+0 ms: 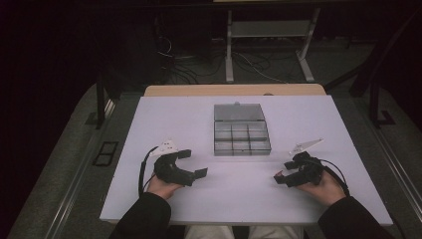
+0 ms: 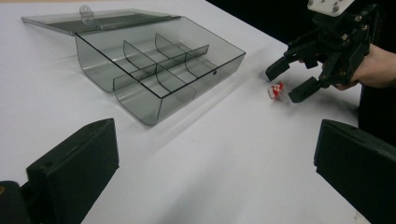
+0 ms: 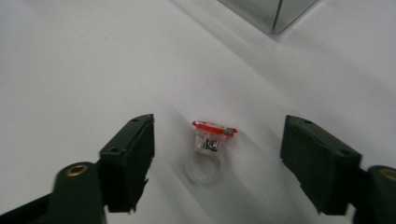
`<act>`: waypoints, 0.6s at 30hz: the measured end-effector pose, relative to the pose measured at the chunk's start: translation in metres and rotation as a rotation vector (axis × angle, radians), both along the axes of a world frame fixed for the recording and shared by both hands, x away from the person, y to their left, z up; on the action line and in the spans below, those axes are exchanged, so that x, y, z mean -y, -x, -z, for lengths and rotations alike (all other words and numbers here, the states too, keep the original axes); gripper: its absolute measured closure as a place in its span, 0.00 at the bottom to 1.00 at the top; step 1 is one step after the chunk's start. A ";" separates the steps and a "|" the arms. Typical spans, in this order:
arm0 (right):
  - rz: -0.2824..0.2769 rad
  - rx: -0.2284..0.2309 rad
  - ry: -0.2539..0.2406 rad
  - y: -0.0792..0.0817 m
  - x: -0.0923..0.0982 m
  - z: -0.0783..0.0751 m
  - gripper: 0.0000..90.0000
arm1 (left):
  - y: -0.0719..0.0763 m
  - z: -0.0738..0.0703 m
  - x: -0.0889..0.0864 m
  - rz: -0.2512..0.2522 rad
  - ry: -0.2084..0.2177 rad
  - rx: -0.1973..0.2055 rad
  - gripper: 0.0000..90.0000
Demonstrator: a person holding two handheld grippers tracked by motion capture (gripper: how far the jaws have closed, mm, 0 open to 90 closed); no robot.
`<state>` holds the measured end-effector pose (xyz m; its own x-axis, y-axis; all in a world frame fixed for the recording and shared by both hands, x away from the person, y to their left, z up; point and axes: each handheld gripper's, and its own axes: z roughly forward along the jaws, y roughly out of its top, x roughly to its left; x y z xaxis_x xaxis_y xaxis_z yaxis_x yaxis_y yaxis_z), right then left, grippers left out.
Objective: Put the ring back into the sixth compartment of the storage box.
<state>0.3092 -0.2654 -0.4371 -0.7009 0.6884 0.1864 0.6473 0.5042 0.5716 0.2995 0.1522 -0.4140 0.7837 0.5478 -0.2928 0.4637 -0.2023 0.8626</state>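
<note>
A small toy ring [image 3: 212, 140] with a red top and a clear band lies on the white table [image 1: 174, 114]. My right gripper [image 3: 219, 135] is open, one jaw on each side of the ring, with neither pad touching it. The left gripper view shows the same ring [image 2: 276, 90] just below the right gripper [image 2: 286, 85]. A smoky clear compartment box [image 1: 241, 134] stands at the middle of the table, its lid [image 1: 239, 111] folded back and its cells [image 2: 159, 60] empty. My left gripper [image 1: 193, 163] rests open at the front left, with nothing between its jaws.
The table's front edge runs just under both hands. Beyond the far edge are a wooden strip [image 1: 234, 90], metal table legs [image 1: 229, 50] and loose cables [image 1: 184, 69] on a dark floor.
</note>
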 end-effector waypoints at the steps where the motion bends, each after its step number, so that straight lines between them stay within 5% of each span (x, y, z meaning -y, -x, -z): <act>1: -0.003 0.003 0.002 0.000 0.000 0.000 0.35 | 0.001 0.001 -0.001 0.002 -0.002 0.002 0.00; 18: 0.004 0.047 0.052 0.004 0.003 0.001 0.67 | 0.013 0.009 -0.005 -0.009 -0.002 -0.004 0.00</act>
